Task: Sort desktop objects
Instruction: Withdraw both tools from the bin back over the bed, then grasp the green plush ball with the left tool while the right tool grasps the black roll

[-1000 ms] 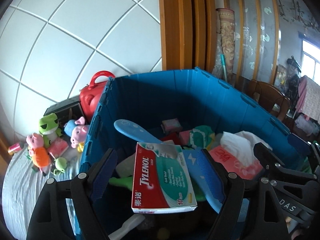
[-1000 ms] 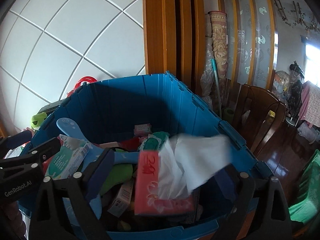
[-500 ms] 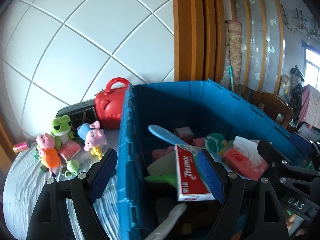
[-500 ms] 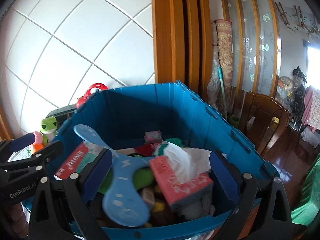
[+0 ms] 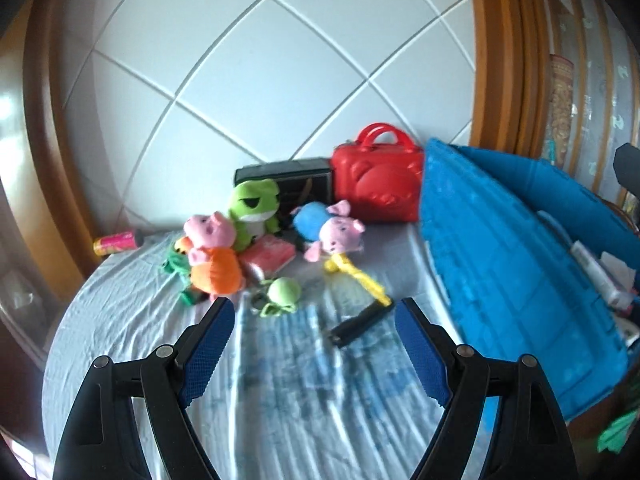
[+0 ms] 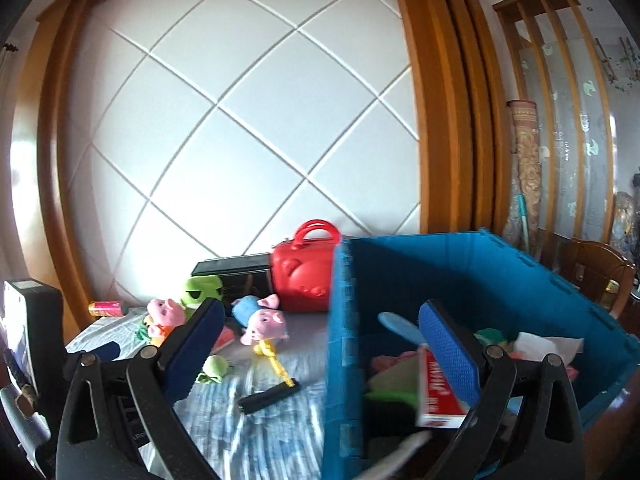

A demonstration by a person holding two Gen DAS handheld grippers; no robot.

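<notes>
My left gripper (image 5: 314, 340) is open and empty above the blue-striped cloth (image 5: 280, 392). Beyond it lie a black-and-yellow tool (image 5: 356, 312), a small green plush (image 5: 282, 292), a frog plush (image 5: 254, 210), a pig in orange (image 5: 212, 256), a blue-bodied pig (image 5: 328, 230) and a pink box (image 5: 272, 254). My right gripper (image 6: 322, 352) is open too, and the left wall of the blue crate (image 6: 344, 340) shows between its fingers, untouched. Inside the crate lie a red Tylenol box (image 6: 436, 392), a blue paddle (image 6: 400, 326) and white tissue (image 6: 548, 344).
A red carry case (image 5: 378, 184) and a black box (image 5: 284, 176) stand against the white panelled wall. A pink can (image 5: 116, 242) lies at the table's far left. The blue crate (image 5: 520, 280) fills the right side. A wooden chair (image 6: 600, 276) stands behind it.
Both grippers have swung left, from over the crate toward the table with the toys. The Tylenol box and the tissue pack, earlier between the jaws, now lie in the crate.
</notes>
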